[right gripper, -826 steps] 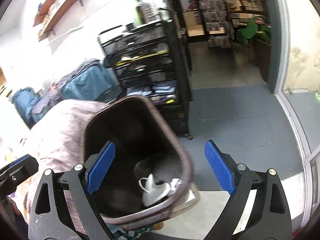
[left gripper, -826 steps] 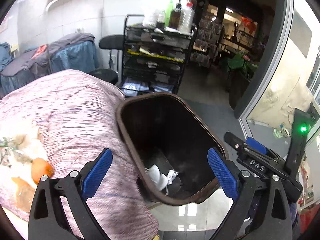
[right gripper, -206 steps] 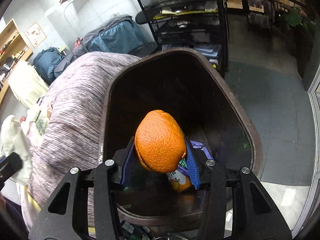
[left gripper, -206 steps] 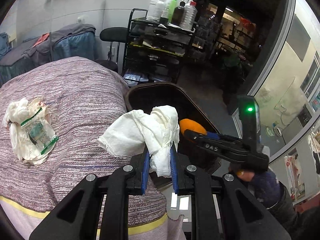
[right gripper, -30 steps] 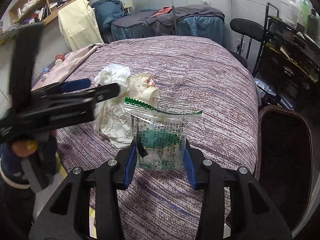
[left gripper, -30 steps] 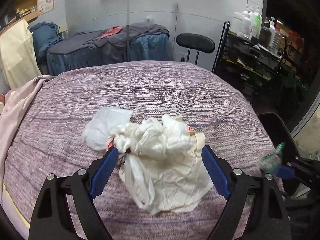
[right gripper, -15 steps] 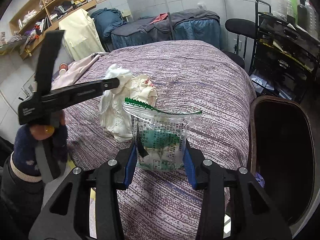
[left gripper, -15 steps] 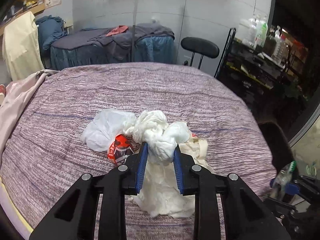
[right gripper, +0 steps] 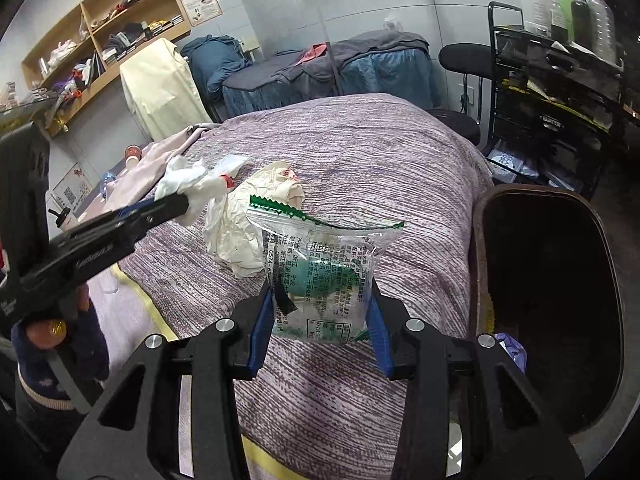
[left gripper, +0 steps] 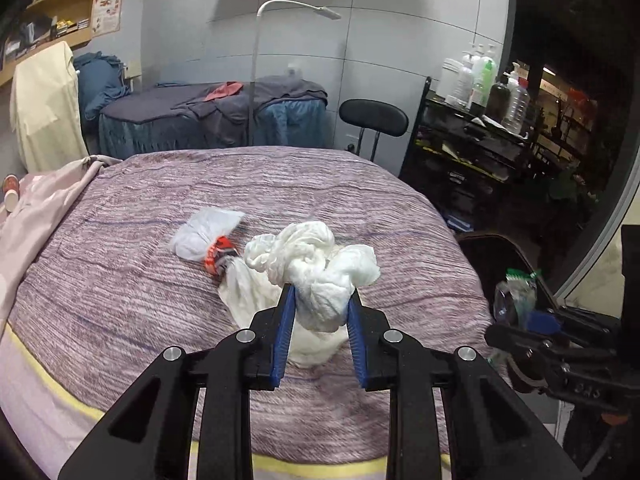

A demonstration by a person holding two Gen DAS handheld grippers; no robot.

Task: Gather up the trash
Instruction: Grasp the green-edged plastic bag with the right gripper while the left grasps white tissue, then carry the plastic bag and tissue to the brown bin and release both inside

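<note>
Carry step: we have both loads lifted clear of the bed [left gripper: 120,300], left tool [left gripper: 319,308] clamped on a tissue wad [left gripper: 320,268], right tool [right gripper: 318,312] gripping a bag [right gripper: 320,276], and next judge a swing over the bin [right gripper: 552,300] before releasing.

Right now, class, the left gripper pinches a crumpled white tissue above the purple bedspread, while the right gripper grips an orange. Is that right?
Not quite. The right gripper grips a clear zip bag with a green seal, not an orange; the right wrist view shows it clamped between the blue pads. The rest stands: the left gripper pinches the crumpled white tissue above the purple bedspread.
</note>
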